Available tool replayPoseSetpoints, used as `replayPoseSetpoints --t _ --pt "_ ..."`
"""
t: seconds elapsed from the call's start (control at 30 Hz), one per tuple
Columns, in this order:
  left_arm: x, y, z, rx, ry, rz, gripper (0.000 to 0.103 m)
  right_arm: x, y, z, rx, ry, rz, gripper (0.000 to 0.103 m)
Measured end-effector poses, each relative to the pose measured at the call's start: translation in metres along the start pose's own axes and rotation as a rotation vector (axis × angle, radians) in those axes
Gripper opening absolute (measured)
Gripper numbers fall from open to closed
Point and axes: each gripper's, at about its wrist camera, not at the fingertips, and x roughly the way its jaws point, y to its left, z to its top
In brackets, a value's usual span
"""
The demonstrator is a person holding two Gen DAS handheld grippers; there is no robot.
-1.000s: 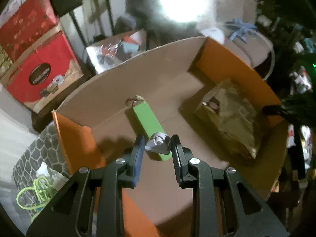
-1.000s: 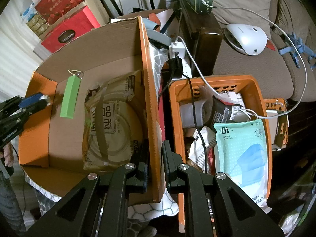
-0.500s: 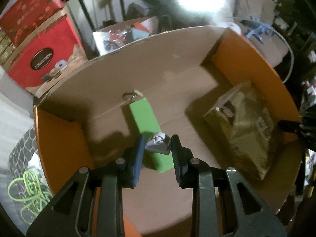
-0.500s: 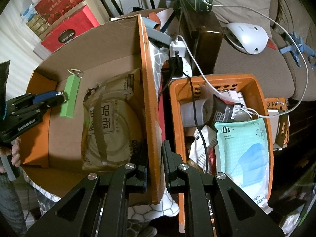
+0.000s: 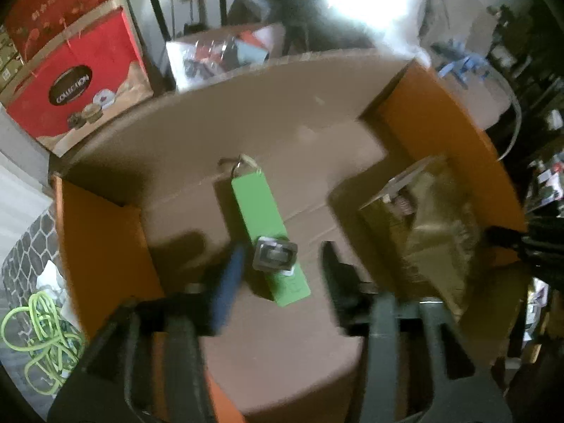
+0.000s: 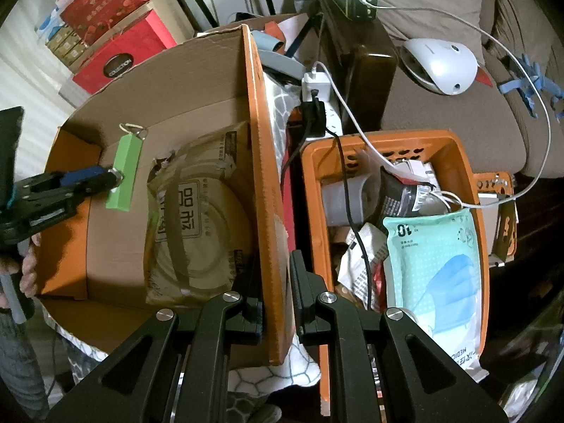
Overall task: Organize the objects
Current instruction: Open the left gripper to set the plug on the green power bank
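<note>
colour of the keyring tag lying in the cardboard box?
Bright green tag; shows best in the left wrist view.

Left gripper (image 5: 280, 264) pointing steeply down, jaws opening, right gripper (image 6: 273, 282) pointing steeply down, jaws clamped

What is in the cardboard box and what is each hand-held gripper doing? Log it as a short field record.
container: cardboard box with orange flaps, open
contents: green tag with key ring, small metal piece lying on the tag, brown taped package
left hand-held gripper: jaws opening, metal piece between them, pads clear of it
right hand-held gripper: shut on the box's right wall
beside box: orange basket holding a face mask pack, papers and cables
</note>
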Motion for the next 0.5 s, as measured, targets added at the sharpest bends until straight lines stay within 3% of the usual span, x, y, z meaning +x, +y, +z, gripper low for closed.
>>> replayPoseSetpoints --t 0.2,0.33,0.5 --pt "-0.043 0.006 -0.006 0.011 -0.095 -0.069 0.066 0.0 -0.001 0.0 0.001 -0.002 0.0 0.013" --pt "-0.067 0.02 -0.01 0.011 -0.135 -0.033 0.076 0.0 -0.001 -0.001 0.002 -0.001 0.0 0.013" --pt "-0.091 0.052 -0.018 -0.032 -0.152 -0.002 0.076 0.0 -0.001 -0.001 0.002 -0.003 0.002 0.013"
